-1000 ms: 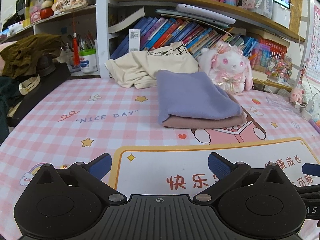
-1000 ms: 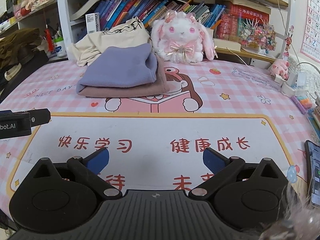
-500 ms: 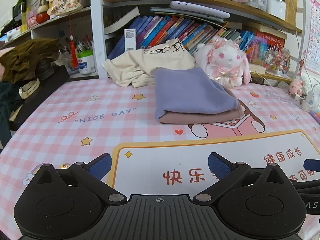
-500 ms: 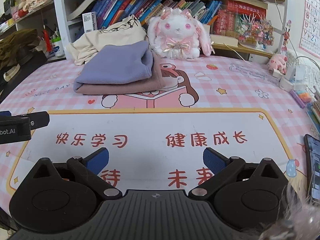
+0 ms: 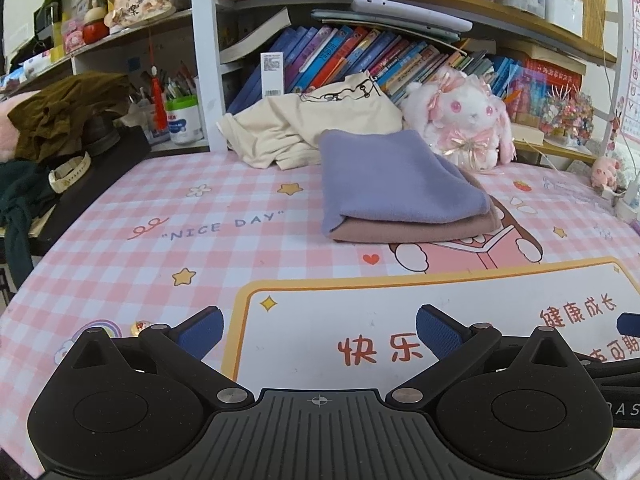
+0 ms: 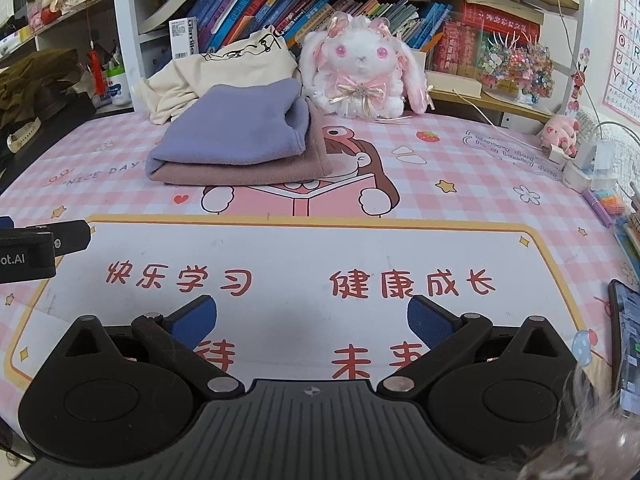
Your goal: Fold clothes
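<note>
A folded lilac garment [image 5: 392, 176] [image 6: 236, 128] lies on top of a folded dusty-pink one [image 5: 420, 228] [image 6: 256, 170] on the pink checked desk mat [image 5: 168, 236] [image 6: 460, 208]. Behind them a cream garment [image 5: 304, 128] [image 6: 208, 68] is heaped unfolded against the bookshelf. My left gripper [image 5: 320, 330] hovers open over the mat's near part, well short of the stack, holding nothing. My right gripper [image 6: 312, 320] is also open and holds nothing, over the white panel with red characters. The left gripper's side [image 6: 36, 246] shows at the right wrist view's left edge.
A white-and-pink plush rabbit [image 5: 468, 120] [image 6: 360, 68] sits right of the clothes. Bookshelves [image 5: 360, 52] line the back. Dark clothes and a watch [image 5: 68, 172] crowd the left edge. A phone [image 6: 626, 340], chargers [image 6: 588, 160] and a small pig toy [image 6: 560, 132] sit at the right.
Both views have drifted slightly closer and to the right, so the clothes stack sits a little lower and further left in frame. Both grippers stay open.
</note>
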Motion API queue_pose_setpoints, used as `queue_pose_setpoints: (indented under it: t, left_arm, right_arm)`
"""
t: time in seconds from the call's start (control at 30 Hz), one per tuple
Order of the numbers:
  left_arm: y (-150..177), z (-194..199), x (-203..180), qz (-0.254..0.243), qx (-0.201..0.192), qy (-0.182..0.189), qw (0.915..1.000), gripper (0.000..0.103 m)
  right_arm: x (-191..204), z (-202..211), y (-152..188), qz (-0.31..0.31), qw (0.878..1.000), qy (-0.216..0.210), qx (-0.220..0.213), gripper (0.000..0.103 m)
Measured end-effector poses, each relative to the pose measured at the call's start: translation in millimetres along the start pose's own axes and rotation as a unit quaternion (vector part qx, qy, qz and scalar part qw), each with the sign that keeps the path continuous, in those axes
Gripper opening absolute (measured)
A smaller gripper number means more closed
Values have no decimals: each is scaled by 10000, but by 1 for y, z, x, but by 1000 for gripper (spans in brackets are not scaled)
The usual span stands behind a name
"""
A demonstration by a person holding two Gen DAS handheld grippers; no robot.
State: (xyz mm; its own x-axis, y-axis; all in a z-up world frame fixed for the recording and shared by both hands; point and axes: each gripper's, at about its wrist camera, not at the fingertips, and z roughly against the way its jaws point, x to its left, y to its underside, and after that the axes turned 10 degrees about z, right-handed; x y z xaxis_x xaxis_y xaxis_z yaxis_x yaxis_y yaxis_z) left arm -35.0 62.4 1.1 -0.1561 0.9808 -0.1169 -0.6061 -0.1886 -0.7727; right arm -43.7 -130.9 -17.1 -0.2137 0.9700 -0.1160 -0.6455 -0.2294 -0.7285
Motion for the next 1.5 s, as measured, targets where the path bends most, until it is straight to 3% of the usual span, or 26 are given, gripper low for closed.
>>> queue_pose_setpoints:
  t: [1.5]
  left_arm:
    - [2, -12, -2, -107, 276, 145, 9995, 103]
  right_arm:
    - [-2, -1, -1, -31, 9999, 147, 17, 103]
